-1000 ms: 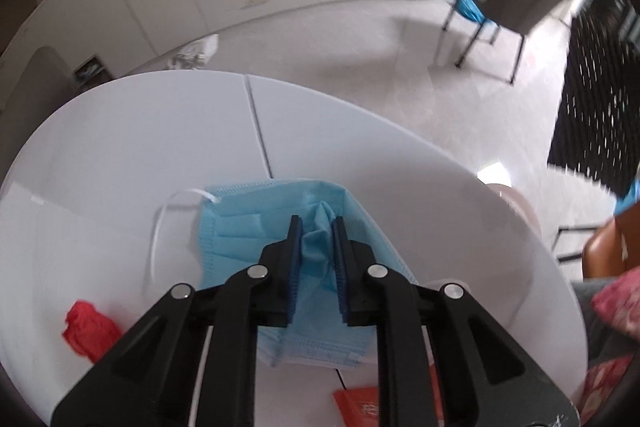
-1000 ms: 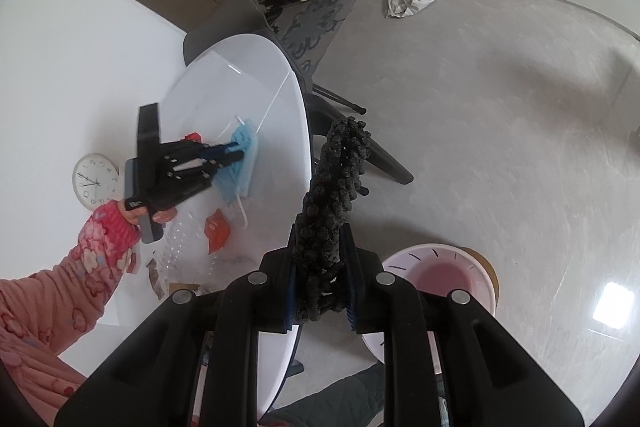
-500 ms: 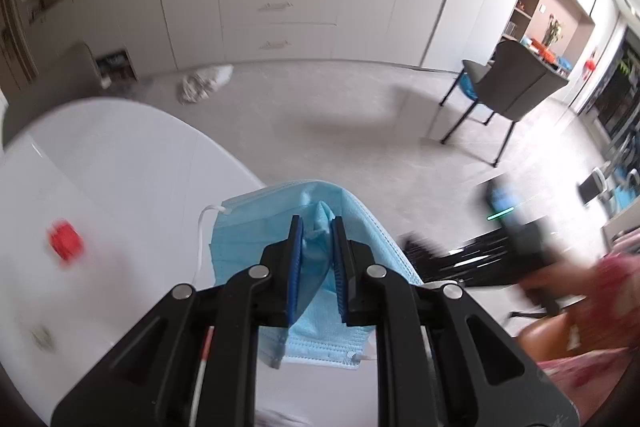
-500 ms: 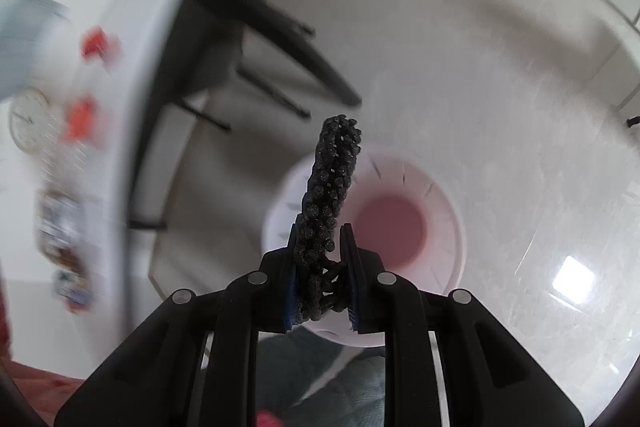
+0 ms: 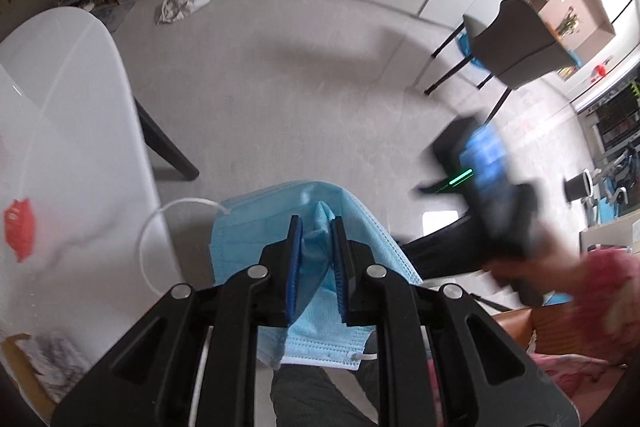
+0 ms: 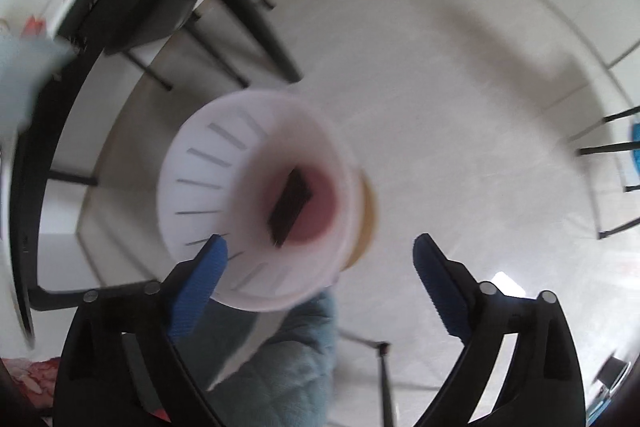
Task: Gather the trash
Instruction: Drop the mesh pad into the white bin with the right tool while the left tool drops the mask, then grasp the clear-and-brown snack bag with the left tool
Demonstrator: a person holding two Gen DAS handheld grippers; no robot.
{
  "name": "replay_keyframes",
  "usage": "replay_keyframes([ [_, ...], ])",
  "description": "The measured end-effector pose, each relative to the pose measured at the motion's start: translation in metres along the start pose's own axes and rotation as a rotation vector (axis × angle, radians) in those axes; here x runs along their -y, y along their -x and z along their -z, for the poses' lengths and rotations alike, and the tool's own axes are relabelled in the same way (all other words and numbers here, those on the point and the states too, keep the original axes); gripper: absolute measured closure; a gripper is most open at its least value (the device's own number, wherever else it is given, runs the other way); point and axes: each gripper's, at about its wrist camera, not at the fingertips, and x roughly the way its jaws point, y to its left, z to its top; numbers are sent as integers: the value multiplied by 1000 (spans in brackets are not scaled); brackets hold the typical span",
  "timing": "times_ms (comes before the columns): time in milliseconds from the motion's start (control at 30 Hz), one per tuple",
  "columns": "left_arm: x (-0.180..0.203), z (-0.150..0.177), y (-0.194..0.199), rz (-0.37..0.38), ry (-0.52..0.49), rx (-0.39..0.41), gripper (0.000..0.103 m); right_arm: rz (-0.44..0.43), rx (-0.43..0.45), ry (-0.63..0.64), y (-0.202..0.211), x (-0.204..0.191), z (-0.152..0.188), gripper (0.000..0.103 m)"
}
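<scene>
trash item in hand now: blue face mask [image 5: 316, 263], pinched at a gathered fold between the blue pads of the left claw [image 5: 316, 255], which is clamped together on it; the mask hangs off the desk [image 5: 76, 131], over the floor near the desk edge, one white ear loop [image 5: 160, 223] trailing free. judged very light, limp, no stiffness; a pinch on bunched fabric holds better than on a single layer, and a loop could snag on the desk rim. right claw [image 6: 320, 267] points down over the white bin [image 6: 200, 187] on the floor, its jaws opening wide with nothing between the pads; a dark strip [image 6: 290, 205] lies blurred inside the bin on its pinkish bottom. judged: that piece is dropped and the mask goes next into the same bin. red scraps [image 5: 20, 227] remain on the desk, likely crumpled wrapper or paper, light and easy to crush, best taken across the middle. crumpled pale thing on the floor by the cabinets [image 5: 184, 3], too far to identify.
</scene>
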Motion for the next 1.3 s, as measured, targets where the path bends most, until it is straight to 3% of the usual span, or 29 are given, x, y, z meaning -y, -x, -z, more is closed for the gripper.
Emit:
replay_keyframes([
  [67,4,-1,-17,-27,-5,-24,85,15,36,-21,20,21,4,6],
  [200,5,0,-47,-47,47,-71,39,19,78,-22,45,42,1,6],
  [300,6,0,-54,-34,65,-72,23,4,101,-8,54,46,-6,6],
  [500,9,-5,-37,-32,104,-42,19,-29,128,24,68,35,-22,6],
  [633,4,-12,21,-58,152,57,19,-63,193,92,103,13,-36,6],
  [700,4,-12,54,-82,163,113,11,-85,229,125,123,0,-44,6],
  [833,-7,-4,135,-163,217,259,8,-156,318,228,170,-41,-63,5],
  [967,-27,20,191,-277,302,343,8,-220,381,360,197,-91,-76,3],
  [1133,-74,68,227,-439,453,368,8,-278,398,491,200,-155,-95,3],
  [1300,-117,110,246,-524,558,353,8,-347,337,554,179,-211,-112,3],
])
